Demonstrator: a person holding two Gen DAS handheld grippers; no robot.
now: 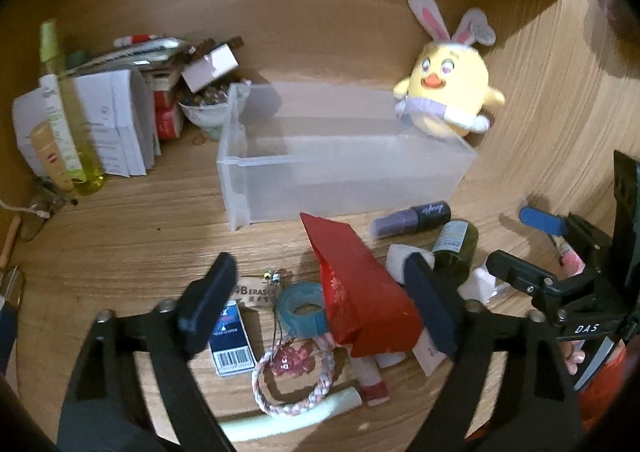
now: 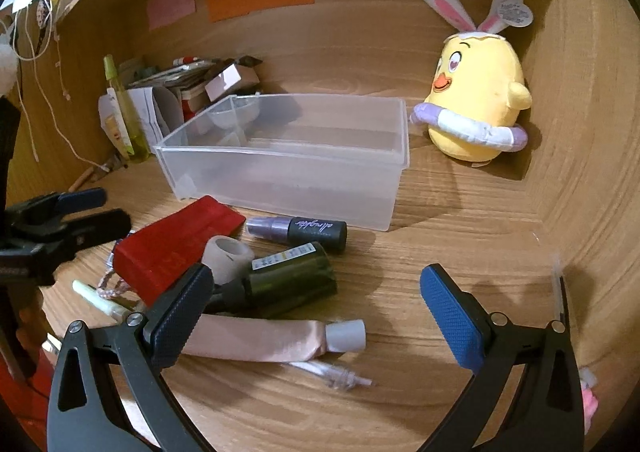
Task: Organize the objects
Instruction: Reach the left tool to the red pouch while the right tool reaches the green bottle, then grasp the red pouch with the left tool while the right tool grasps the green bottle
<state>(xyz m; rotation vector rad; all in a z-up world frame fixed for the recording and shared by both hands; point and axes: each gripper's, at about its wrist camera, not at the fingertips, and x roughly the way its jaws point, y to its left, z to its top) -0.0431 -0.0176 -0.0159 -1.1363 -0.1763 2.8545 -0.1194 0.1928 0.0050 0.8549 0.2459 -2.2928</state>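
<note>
A clear plastic bin point(image 1: 344, 167) point(image 2: 288, 175) stands empty on the wooden desk. In front of it lies a pile: a red box point(image 1: 360, 292) point(image 2: 176, 244), a purple-and-black tube point(image 1: 412, 217) point(image 2: 298, 230), a dark green bottle point(image 1: 456, 244) point(image 2: 288, 276), a pink tube point(image 2: 272, 340), blue tape point(image 1: 302, 308), a braided bracelet point(image 1: 296, 384). My left gripper point(image 1: 320, 304) is open and hovers over the red box and tape. My right gripper point(image 2: 316, 316) is open above the pink tube and green bottle; it also shows in the left wrist view point(image 1: 532, 248).
A yellow chick plush point(image 1: 452, 91) point(image 2: 476, 107) sits at the back right beside the bin. Boxes, papers and a green spray bottle point(image 1: 68, 119) point(image 2: 124, 111) crowd the back left. A blue eraser box point(image 1: 232, 336) and a pale green tube point(image 1: 288, 416) lie near the front.
</note>
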